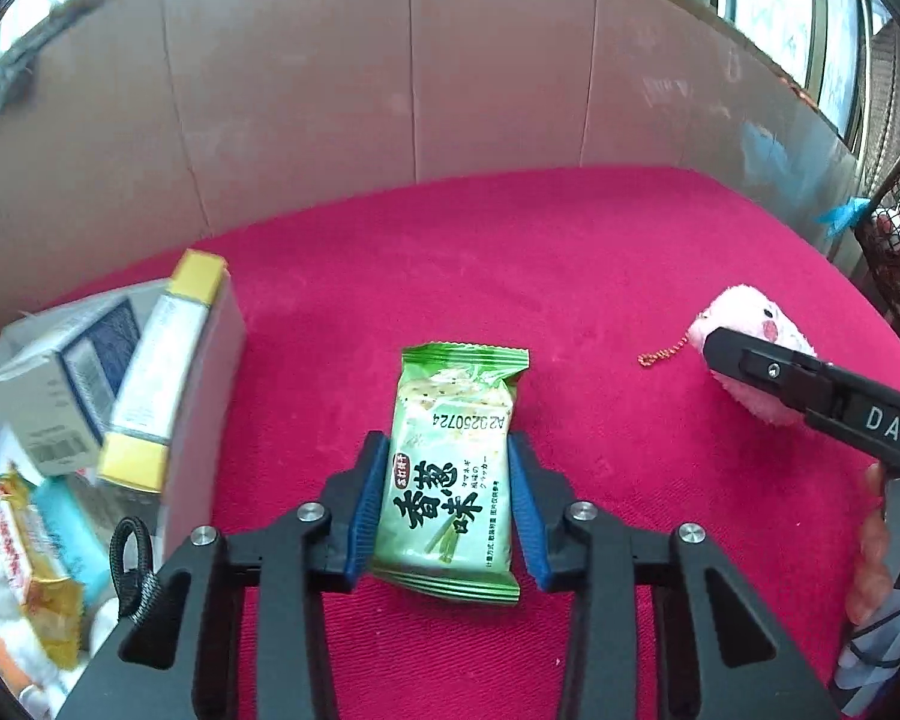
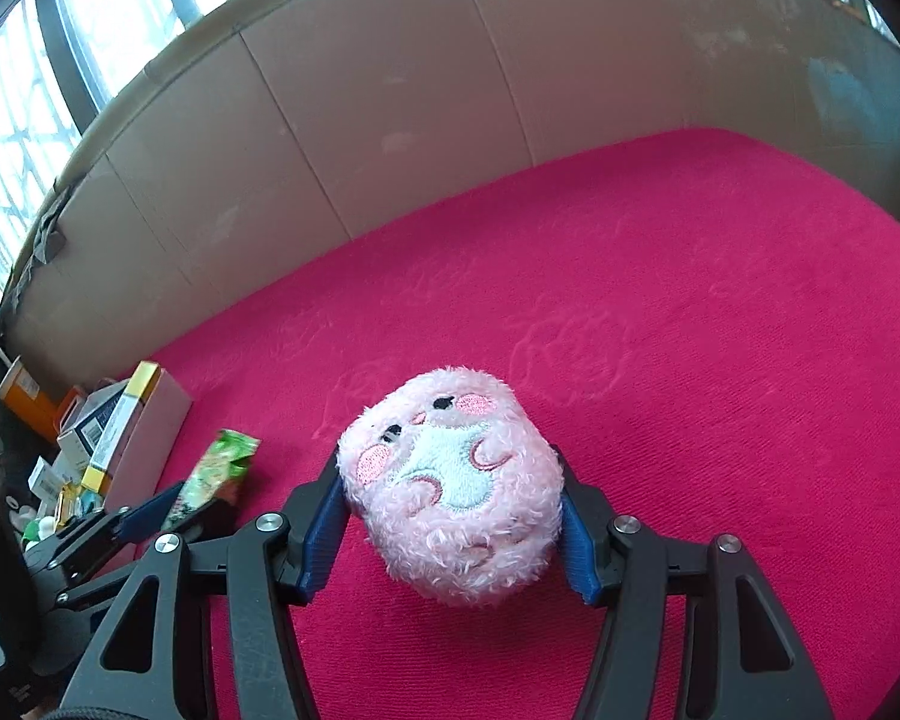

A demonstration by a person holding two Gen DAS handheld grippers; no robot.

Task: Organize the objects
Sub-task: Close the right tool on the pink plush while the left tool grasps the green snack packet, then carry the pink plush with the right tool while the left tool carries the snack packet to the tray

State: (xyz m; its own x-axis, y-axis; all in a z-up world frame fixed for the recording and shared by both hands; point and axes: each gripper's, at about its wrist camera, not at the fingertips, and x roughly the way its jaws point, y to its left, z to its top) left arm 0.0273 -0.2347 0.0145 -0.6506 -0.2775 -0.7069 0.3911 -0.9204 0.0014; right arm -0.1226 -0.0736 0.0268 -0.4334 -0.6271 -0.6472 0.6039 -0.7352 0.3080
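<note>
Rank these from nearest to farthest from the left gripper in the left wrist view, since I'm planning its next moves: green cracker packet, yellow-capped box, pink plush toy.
1. Green cracker packet, between the left gripper's jaws.
2. Yellow-capped box, left, leaning in the box of items.
3. Pink plush toy, far right, at the right gripper.

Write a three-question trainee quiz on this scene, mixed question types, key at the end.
1. True or false: the left gripper has its blue pads on either side of the green cracker packet.
2. What sits between the right gripper fingers? A) yellow-ended box B) pink plush toy C) orange carton
3. Fill in: the open box of sorted items stands at the ______ edge of the red cloth in both views.

Key: 1 true; 2 B, the pink plush toy; 3 left.
</note>
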